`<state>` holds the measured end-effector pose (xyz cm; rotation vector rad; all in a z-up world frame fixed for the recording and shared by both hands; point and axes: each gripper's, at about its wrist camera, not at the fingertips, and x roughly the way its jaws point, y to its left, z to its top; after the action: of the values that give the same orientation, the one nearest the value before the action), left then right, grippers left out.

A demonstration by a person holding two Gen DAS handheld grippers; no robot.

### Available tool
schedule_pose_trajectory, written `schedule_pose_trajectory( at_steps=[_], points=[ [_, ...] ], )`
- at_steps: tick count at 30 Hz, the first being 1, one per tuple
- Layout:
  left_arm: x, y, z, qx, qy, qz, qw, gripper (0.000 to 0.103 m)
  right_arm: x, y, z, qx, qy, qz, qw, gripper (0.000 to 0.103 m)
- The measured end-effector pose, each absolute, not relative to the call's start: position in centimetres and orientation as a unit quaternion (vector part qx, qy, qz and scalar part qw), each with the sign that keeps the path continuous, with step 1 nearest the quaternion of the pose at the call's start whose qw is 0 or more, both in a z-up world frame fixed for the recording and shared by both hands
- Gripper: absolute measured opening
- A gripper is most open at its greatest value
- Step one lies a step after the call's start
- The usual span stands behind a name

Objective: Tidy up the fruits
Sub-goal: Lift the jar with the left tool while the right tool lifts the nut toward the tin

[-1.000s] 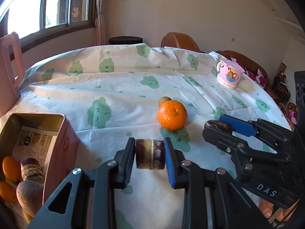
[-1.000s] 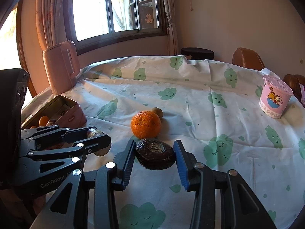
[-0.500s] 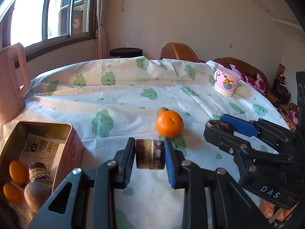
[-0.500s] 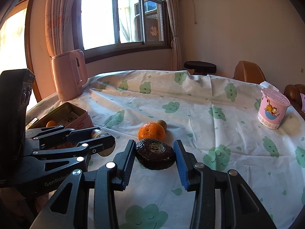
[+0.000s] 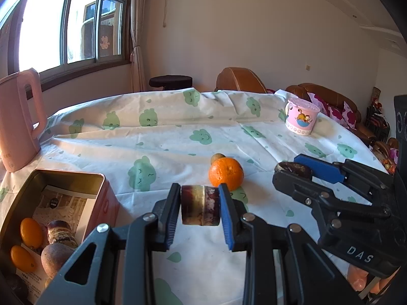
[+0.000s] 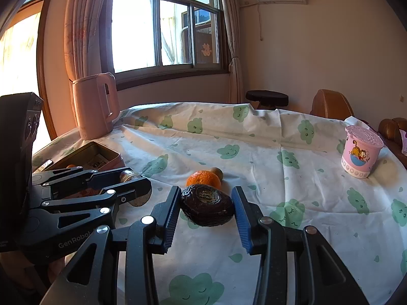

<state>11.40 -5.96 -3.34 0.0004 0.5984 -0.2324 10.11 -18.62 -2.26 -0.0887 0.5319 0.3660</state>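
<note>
My left gripper is shut on a short brown-and-purple cane piece, held above the cloth. My right gripper is shut on a dark wrinkled fruit; it also shows as the right gripper at the right of the left wrist view. An orange lies on the table just beyond both grippers, with a small brown round fruit touching it behind. The open pink tin sits at the left, holding two small orange fruits, another cane piece and a brown fruit.
A pink kettle stands at the far left behind the tin. A pink cartoon cup stands at the far right. The table wears a white cloth with green clouds. Brown chairs and a dark stool stand behind.
Both grippers have tipped upward, so more wall and window shows and the table sits lower in both views. Each keeps hold of its piece; the orange has not moved.
</note>
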Motion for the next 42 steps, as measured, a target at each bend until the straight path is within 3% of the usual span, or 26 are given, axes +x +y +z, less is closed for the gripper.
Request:
schedule_pose_trajectory(
  at_steps=[42],
  points=[
    [9.3,-5.8,-2.1,0.008,0.233,-0.094,0.968,0.031,8.2,-19.0,-1.3,-0.043,0.204,0.175,0.962,0.043]
  ],
)
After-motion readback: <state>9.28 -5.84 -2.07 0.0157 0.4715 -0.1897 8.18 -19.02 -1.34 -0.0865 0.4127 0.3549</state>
